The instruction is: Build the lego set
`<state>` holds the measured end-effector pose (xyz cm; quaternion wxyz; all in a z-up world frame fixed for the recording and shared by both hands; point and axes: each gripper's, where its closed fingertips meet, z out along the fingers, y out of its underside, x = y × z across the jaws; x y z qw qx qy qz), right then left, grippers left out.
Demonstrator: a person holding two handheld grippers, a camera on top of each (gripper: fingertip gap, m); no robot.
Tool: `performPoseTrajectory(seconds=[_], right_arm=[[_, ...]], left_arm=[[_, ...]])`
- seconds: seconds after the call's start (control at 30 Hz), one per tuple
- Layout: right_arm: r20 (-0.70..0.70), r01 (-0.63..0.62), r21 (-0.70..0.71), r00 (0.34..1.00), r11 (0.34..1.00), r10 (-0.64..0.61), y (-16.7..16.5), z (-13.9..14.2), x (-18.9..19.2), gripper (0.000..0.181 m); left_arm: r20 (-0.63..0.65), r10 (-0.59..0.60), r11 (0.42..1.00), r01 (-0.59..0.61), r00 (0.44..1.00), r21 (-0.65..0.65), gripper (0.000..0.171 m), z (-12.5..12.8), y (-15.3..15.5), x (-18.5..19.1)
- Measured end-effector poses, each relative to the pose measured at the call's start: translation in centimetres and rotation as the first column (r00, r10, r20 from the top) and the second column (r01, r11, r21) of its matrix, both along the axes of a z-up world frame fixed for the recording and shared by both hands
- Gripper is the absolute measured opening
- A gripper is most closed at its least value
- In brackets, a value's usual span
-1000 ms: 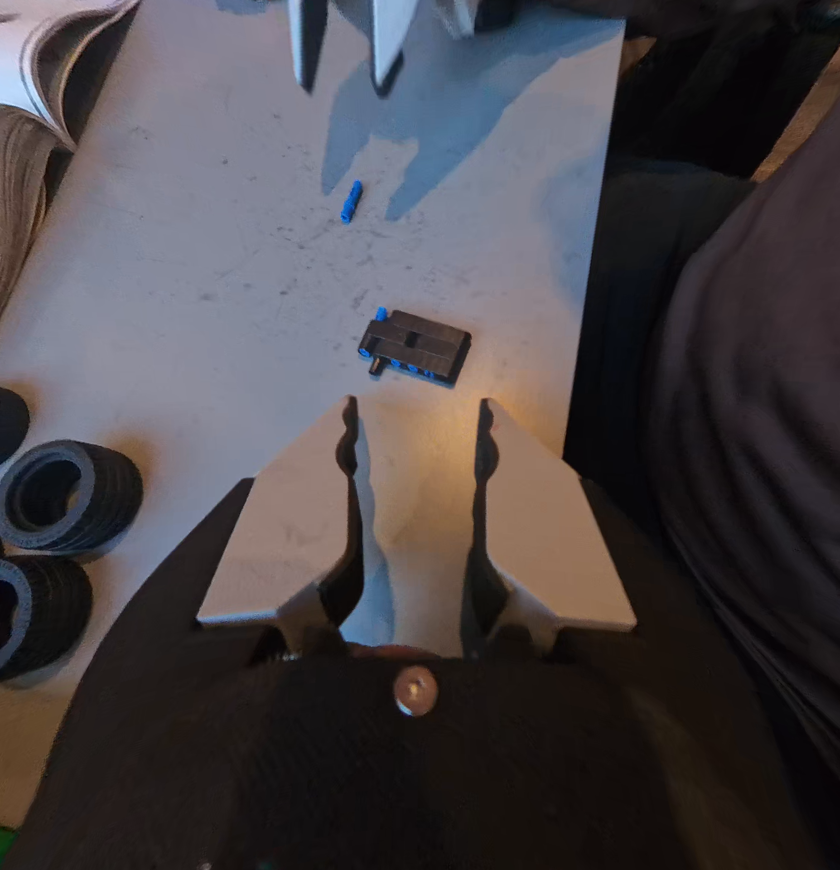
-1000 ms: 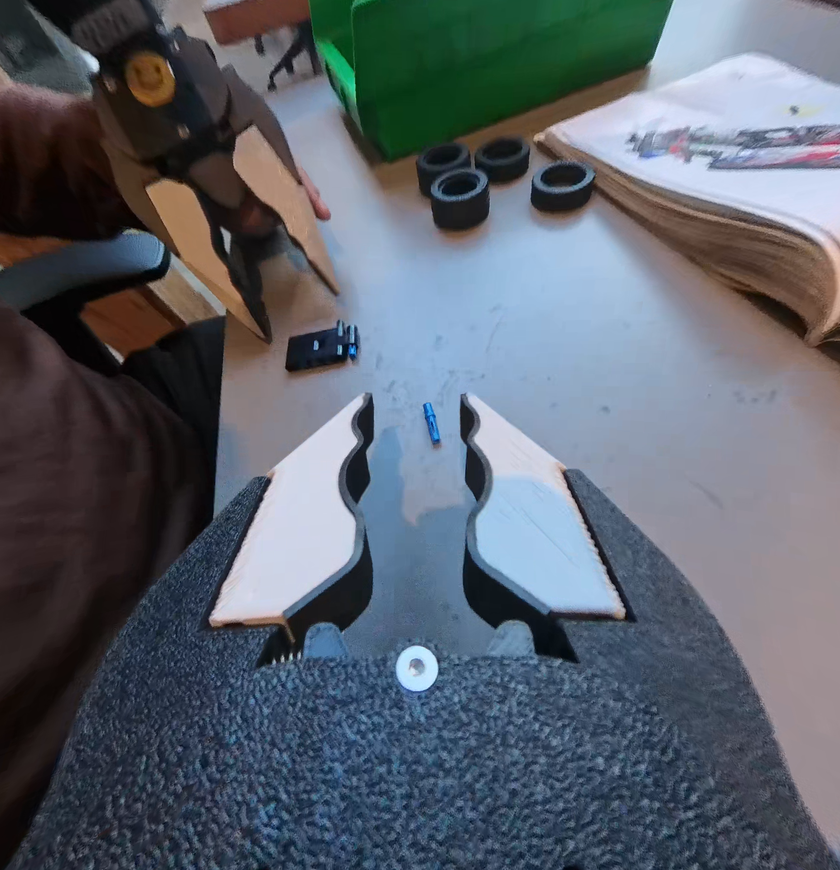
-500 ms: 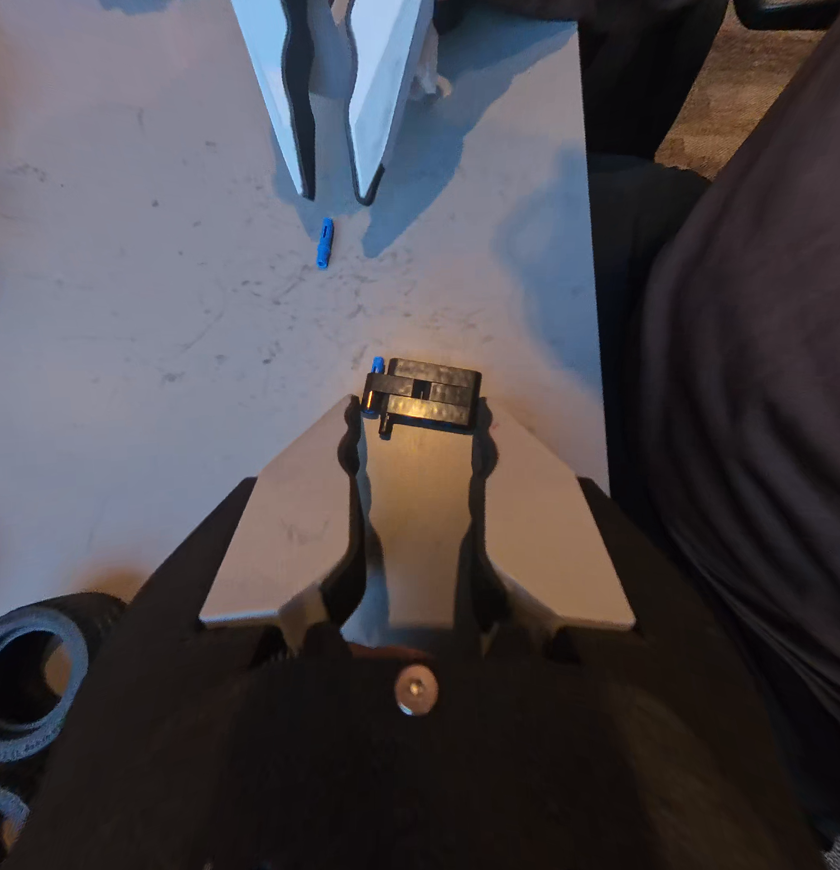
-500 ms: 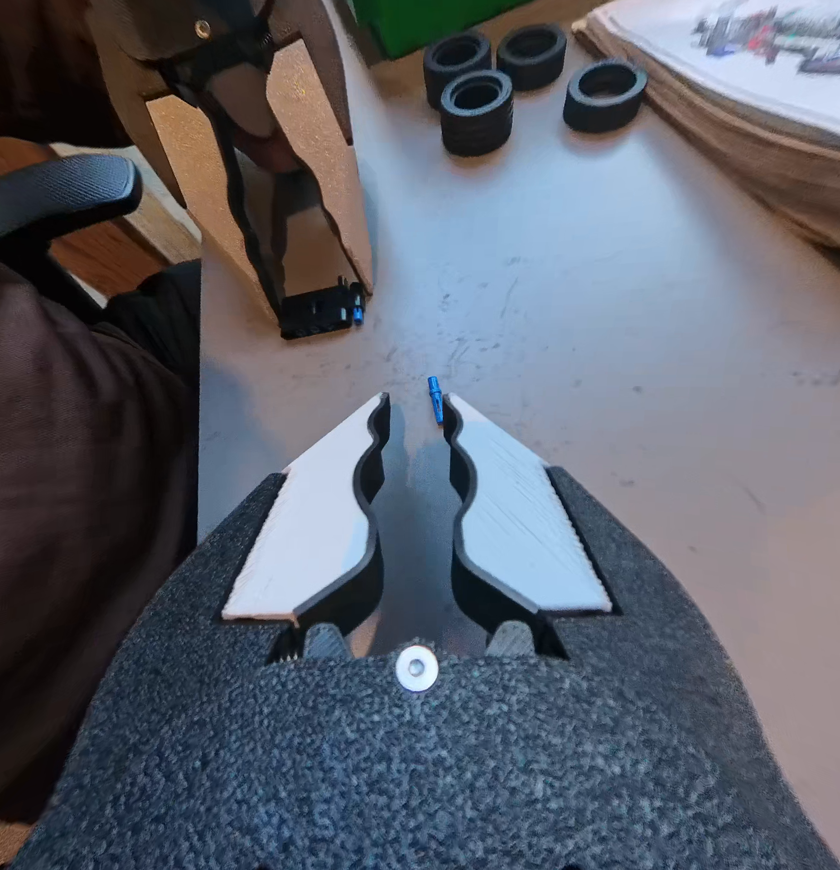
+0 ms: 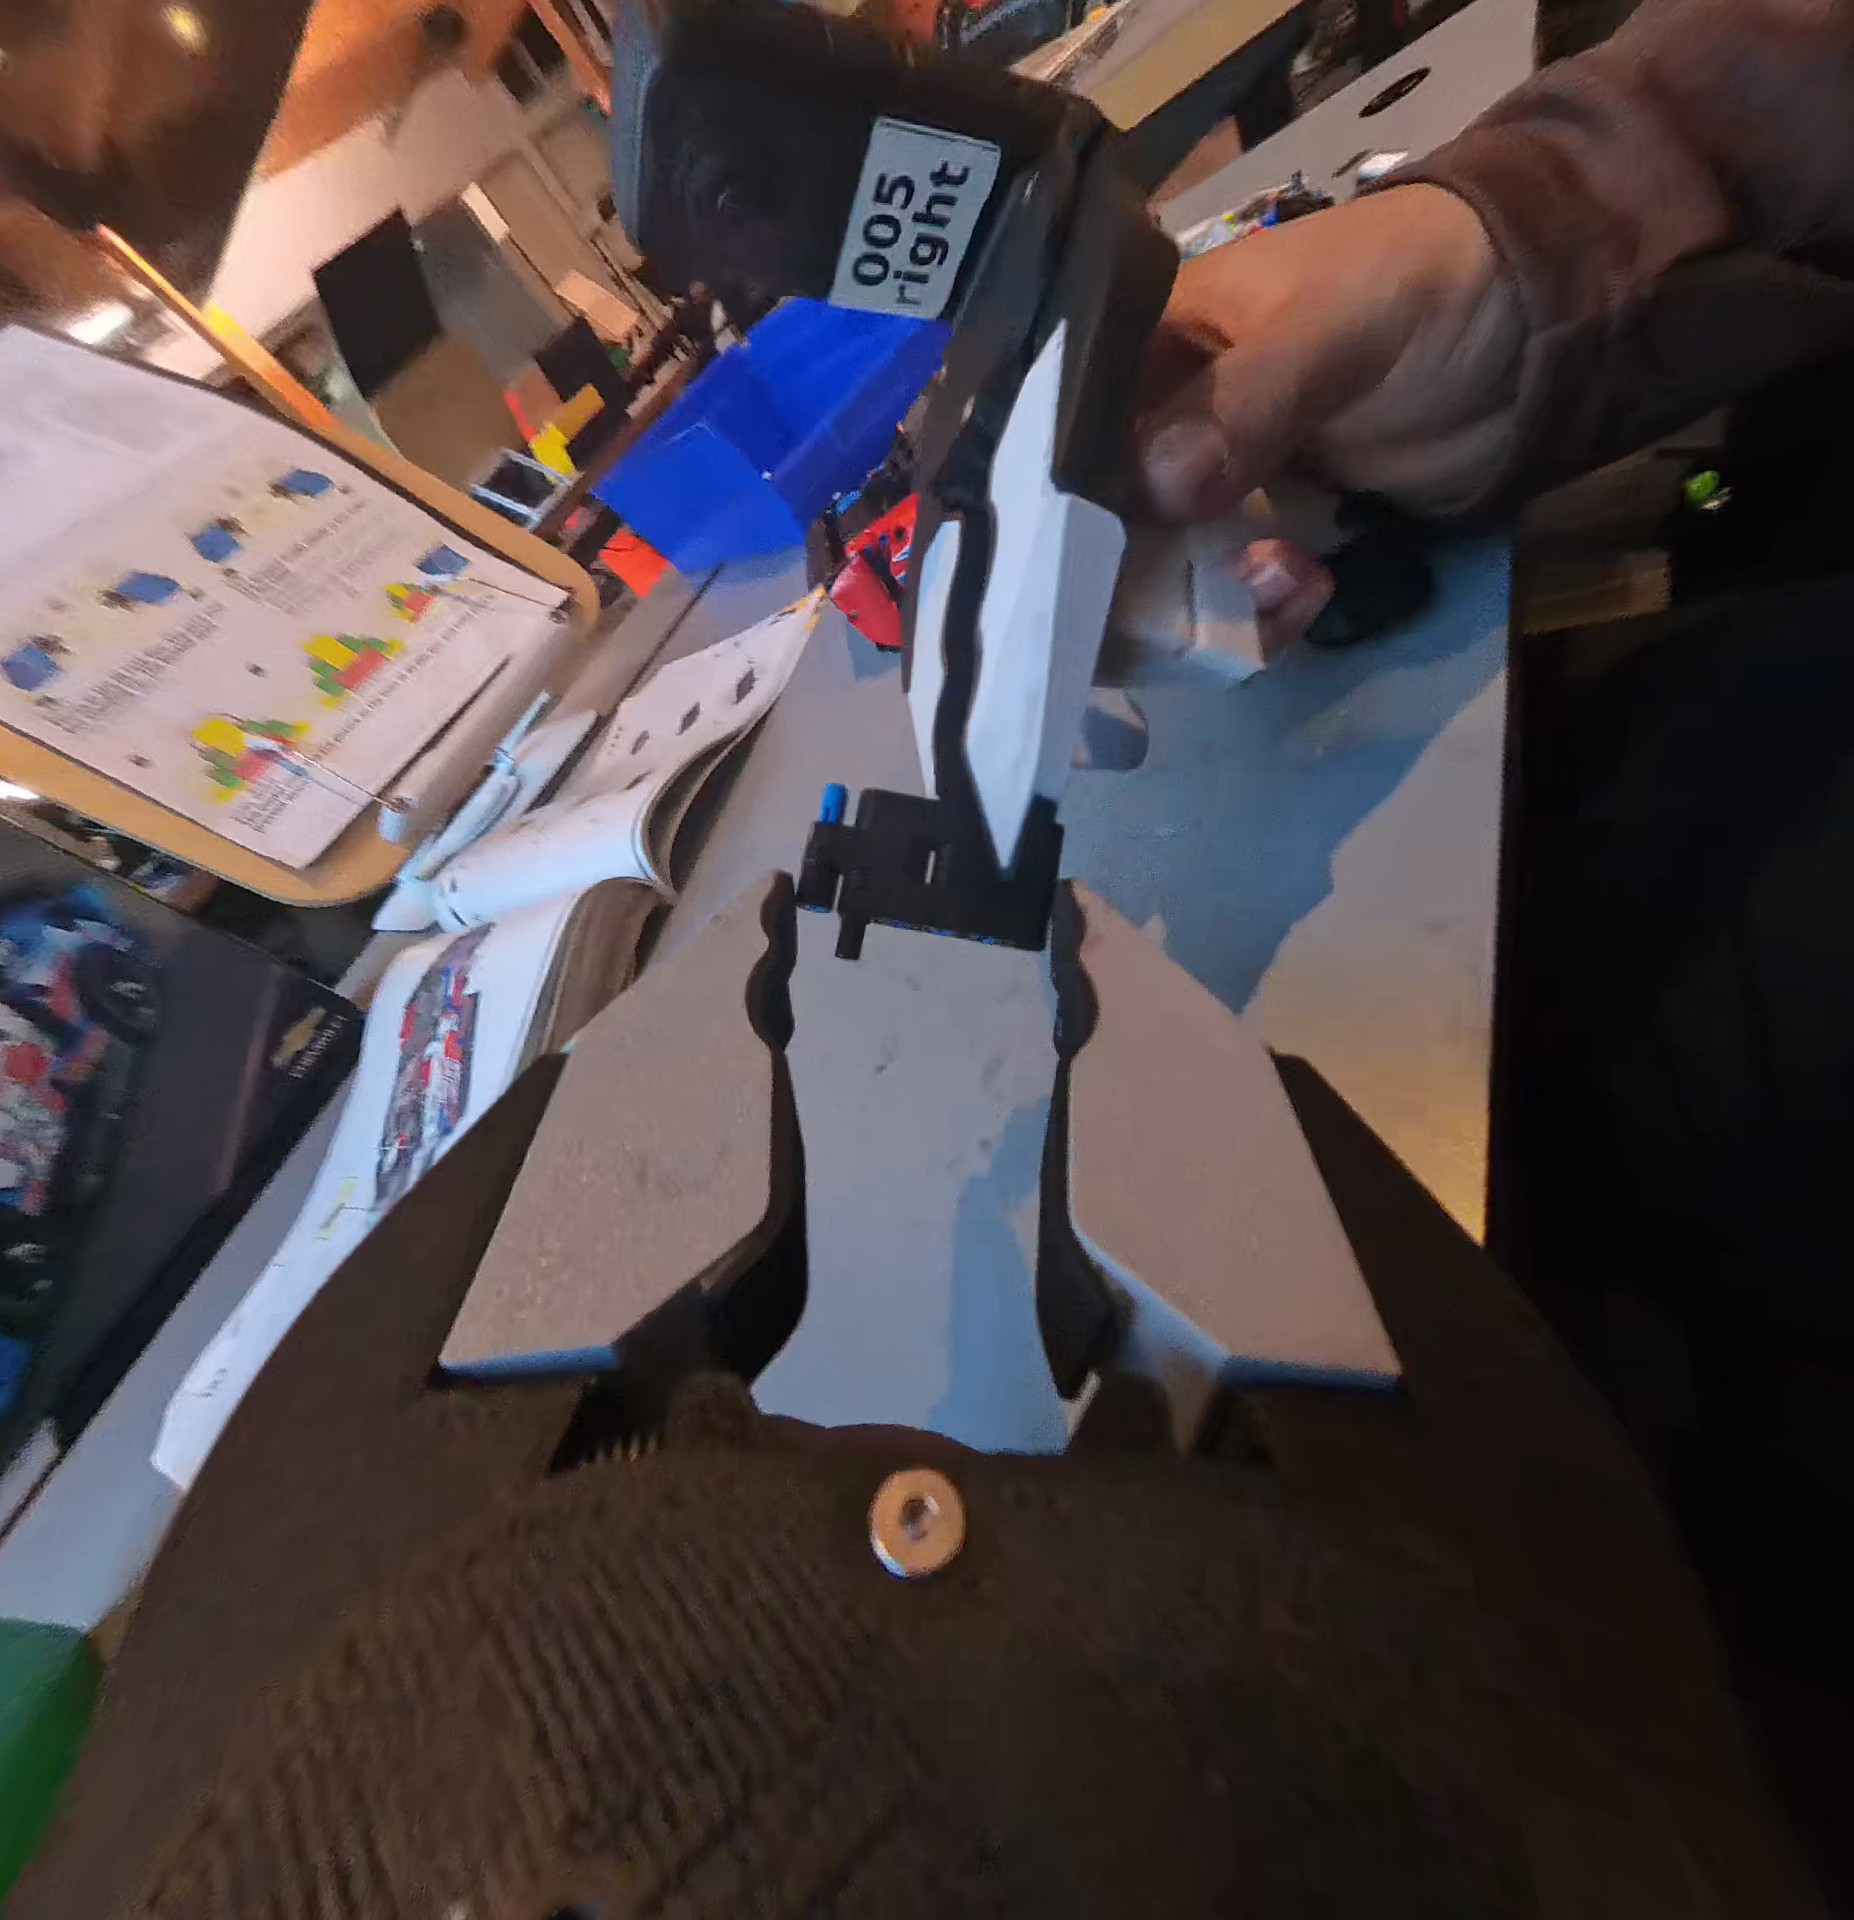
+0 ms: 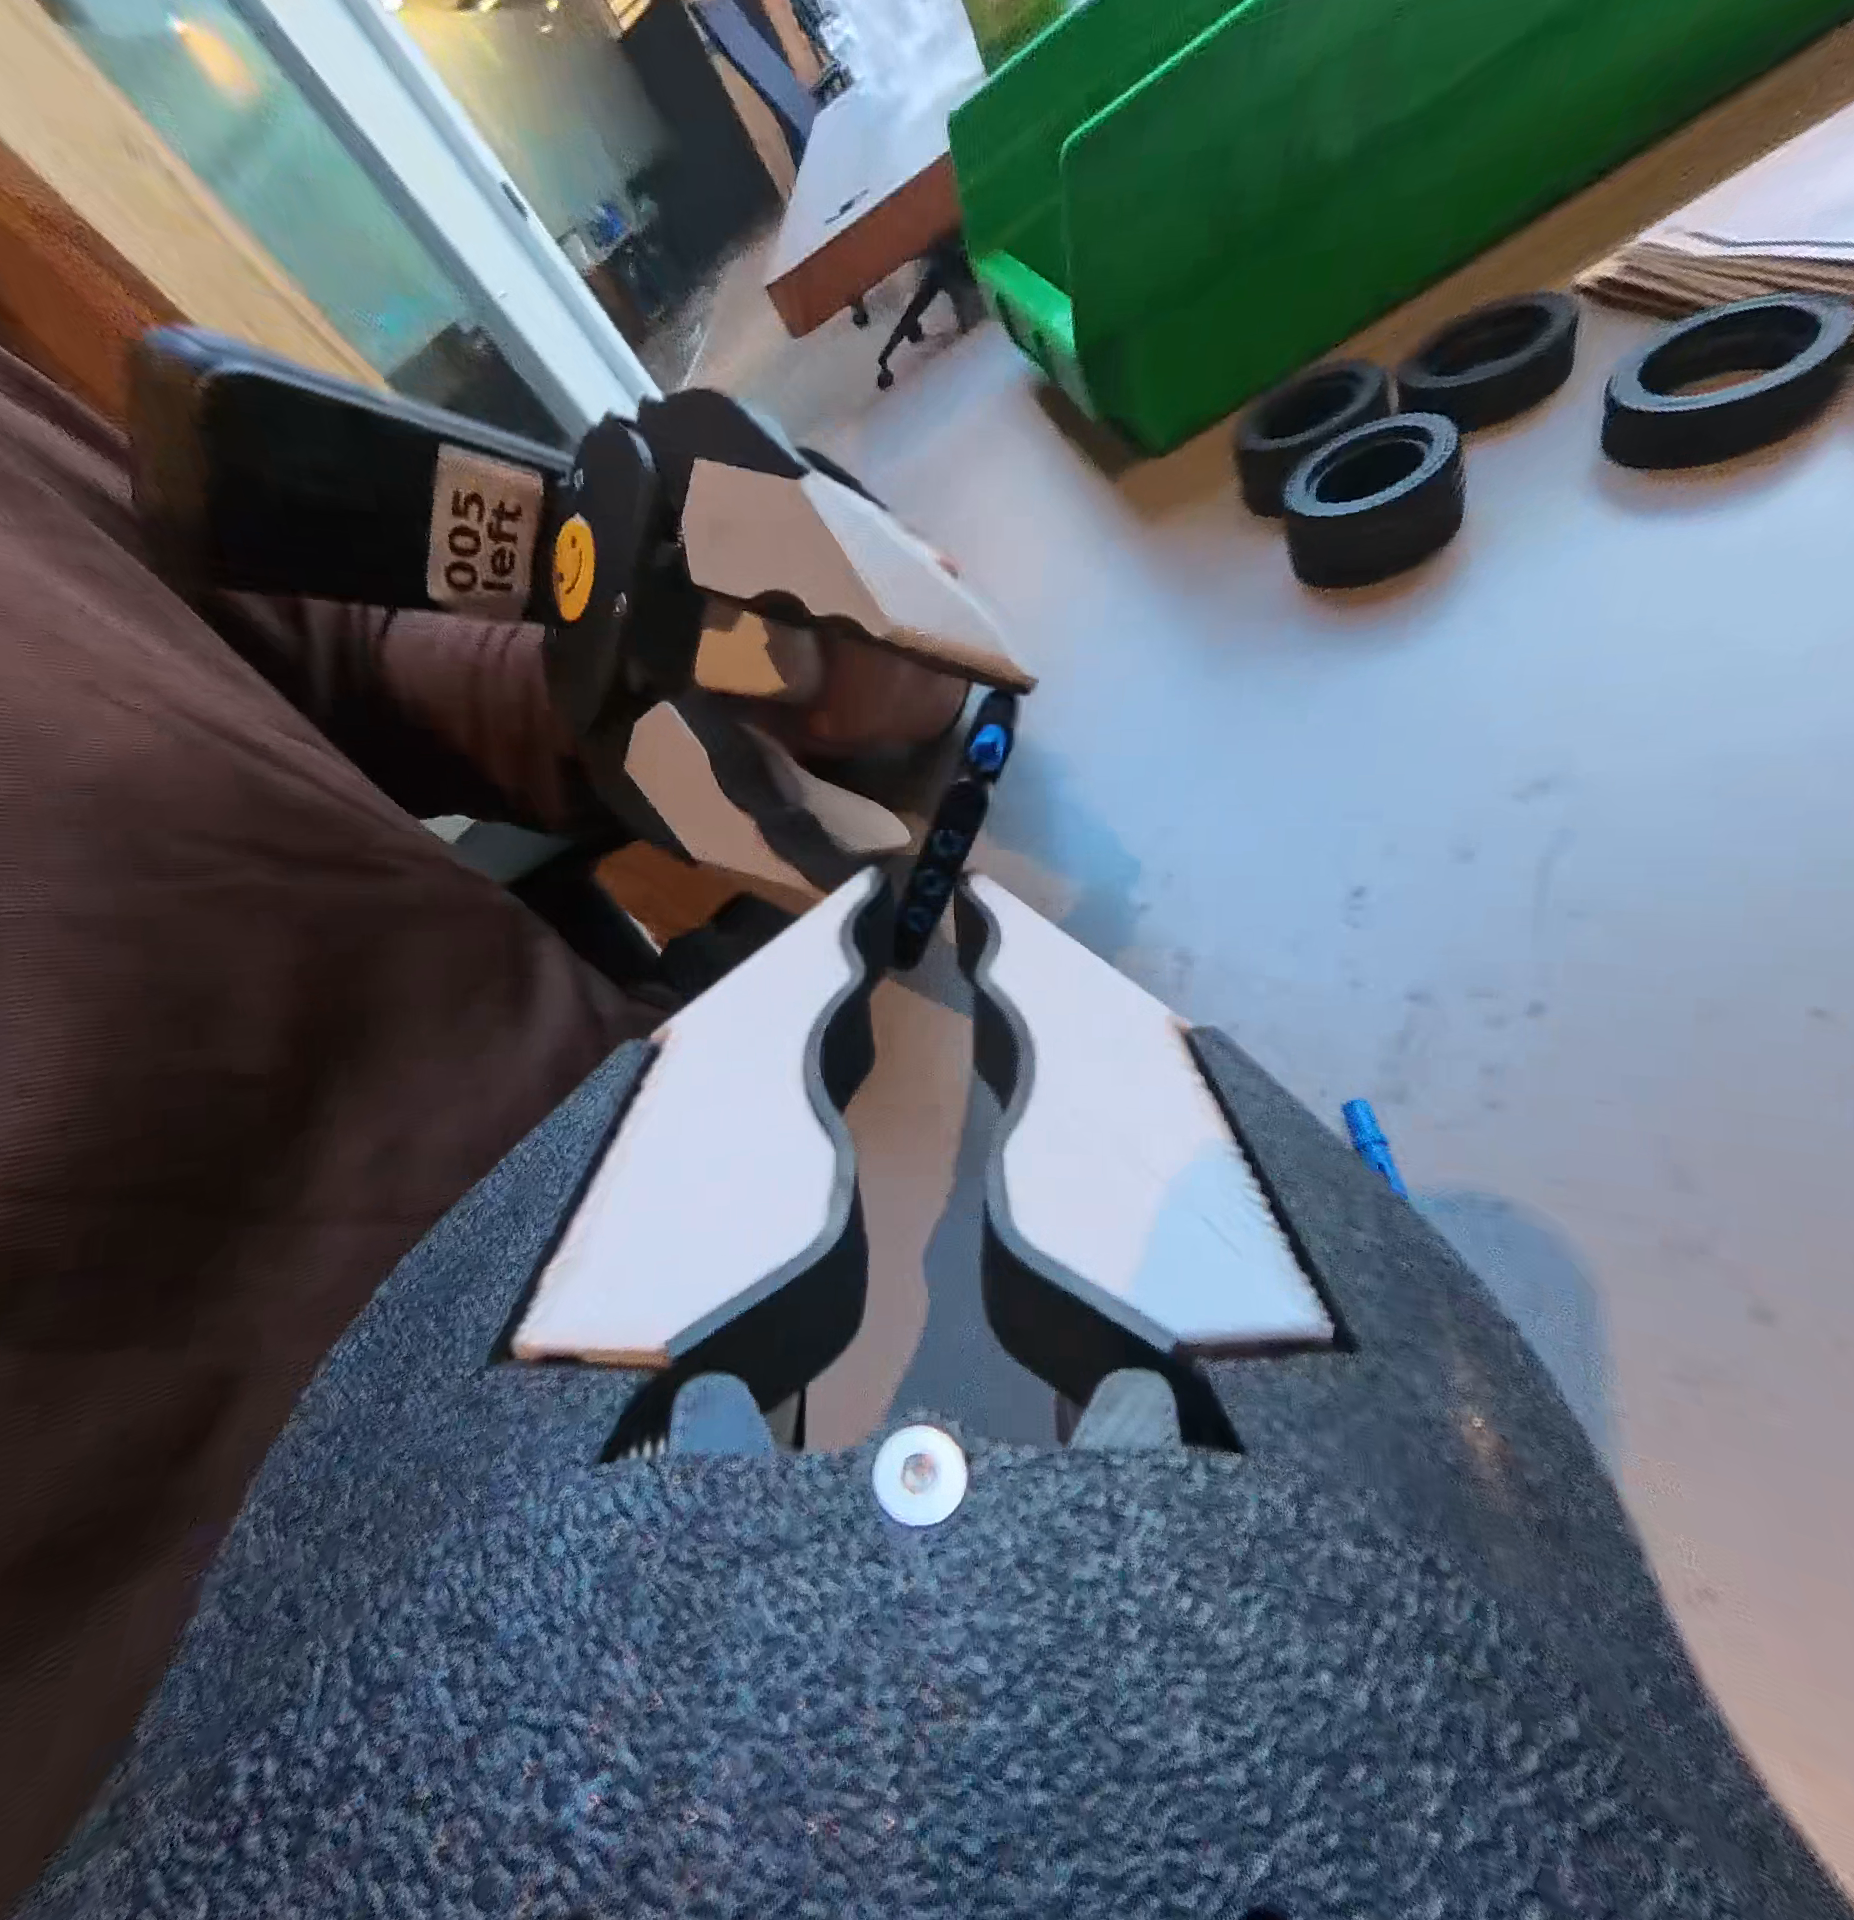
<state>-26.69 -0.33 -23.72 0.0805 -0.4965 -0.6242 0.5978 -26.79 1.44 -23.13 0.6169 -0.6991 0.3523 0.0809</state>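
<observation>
A flat black lego assembly (image 5: pixel 902 868) with a blue pin (image 5: pixel 832 802) at one end is held off the grey table (image 5: pixel 1318 883). My left gripper (image 5: pixel 923 899) is shut on it, one fingertip at each end. My right gripper (image 5: pixel 1011 842) comes down from above and pinches its right edge. In the right wrist view the assembly (image 6: pixel 954 821) shows edge-on, with its lower end between the tips of my right gripper (image 6: pixel 921 888) and my left gripper (image 6: pixel 954 758) on it from the left. A loose blue pin (image 6: pixel 1370 1143) lies on the table (image 6: pixel 1525 831) beside my right gripper.
Several black tyres (image 6: pixel 1380 499) lie at the far side by a green box (image 6: pixel 1422 187). An open instruction book (image 5: pixel 549 831), a clipboard with a printed sheet (image 5: pixel 227 582) and a dark box (image 5: pixel 71 1091) are to the left. A blue bin (image 5: pixel 767 436) stands behind. The person's body is close by. My left and right fingertips are right by each other.
My left gripper closed on the black assembly and lifted it off the table. My right gripper left the loose blue pin, swung over and gripped the assembly's edge. Both views tilted up.
</observation>
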Motion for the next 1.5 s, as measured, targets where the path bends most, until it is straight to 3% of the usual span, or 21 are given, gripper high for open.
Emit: performPoseTrajectory(seconds=[0.07, 0.17, 0.27, 0.4, 0.53, 0.73, 0.83, 0.9, 0.93, 1.2, 1.37, 1.43, 1.5], right_arm=[[0.001, 0.013, 0.033, 1.0, 0.999, -0.013, 0.1, -0.2, 0.0, 0.011], [-0.021, 0.059, 0.206, 0.998, 0.977, -0.056, 0.8, -1.0, -0.1, 0.007], [-0.023, 0.076, 0.412, 0.997, 0.908, -0.073, 1.5, -1.7, 0.0, 0.007], [-0.025, 0.018, 0.559, 1.0, 0.829, -0.005, 1.0, -1.8, 0.6, 0.007], [-0.011, -0.027, 0.659, 0.999, 0.752, 0.045, 1.0, -2.2, 1.5, 0.007], [-0.004, -0.059, 0.665, 0.997, 0.744, 0.082, 0.8, -2.2, 2.1, 0.008], [-0.011, -0.055, 0.63, 0.997, 0.775, 0.08, 1.1, -2.4, 2.1, 0.007], [-0.025, -0.047, 0.605, 0.997, 0.795, 0.078, 1.1, -2.2, 2.0, 0.007], [-0.032, -0.046, 0.591, 0.996, 0.805, 0.08, 1.1, -2.2, 1.9, 0.008], [-0.024, -0.065, 0.471, 0.996, 0.88, 0.086, 0.9, -2.3, 1.8, 0.016], [0.03, 0.067, 0.457, 0.995, 0.887, -0.09, 6.4, -3.1, 2.3, 0.019], [0.092, 0.087, 0.436, 0.986, 0.896, -0.14, 8.1, -4.0, 2.9, 0.024], [0.112, 0.097, 0.436, 0.981, 0.895, -0.161, 8.8, -4.6, 2.9, 0.024]], left_arm=[[-0.012, 0.005, 1.0, -0.005, 1.0, -0.001, 0.046, -0.1, -0.2, -0.1], [0.018, -0.036, 0.998, 0.037, 0.999, -0.048, 0.039, -0.4, -1.0, -0.2], [0.061, -0.073, 0.983, 0.082, 0.995, -0.163, 0.045, -1.4, -1.4, -0.4], [0.088, -0.098, 0.972, 0.115, 0.991, -0.207, 0.046, -1.6, -1.1, -0.2], [0.124, -0.173, 0.955, 0.197, 0.977, -0.221, 0.02, -1.5, -1.0, 0.8], [0.102, -0.205, 0.934, 0.226, 0.973, -0.276, 0.015, -2.5, -0.6, 1.8], [0.114, -0.202, 0.927, 0.227, 0.973, -0.297, 0.012, -2.6, -0.4, 1.9], [0.136, -0.165, 0.938, 0.198, 0.977, -0.283, 0.022, -2.3, 0.1, 1.6], [0.153, -0.188, 0.925, 0.227, 0.97, -0.303, 0.011, -2.4, -0.2, 2.0], [0.179, -0.172, 0.916, 0.224, 0.969, -0.333, 0.004, -2.5, -0.5, 2.3], [0.05, -0.004, 0.898, 0.025, 0.999, -0.438, 0.004, -3.6, 0.3, -1.7], [-0.005, -0.016, 0.836, 0.011, 1.0, -0.548, 0.005, -4.8, -0.4, -2.2], [-0.04, -0.023, 0.814, -0.005, 0.999, -0.581, 0.005, -5.3, -0.4, -2.4]])
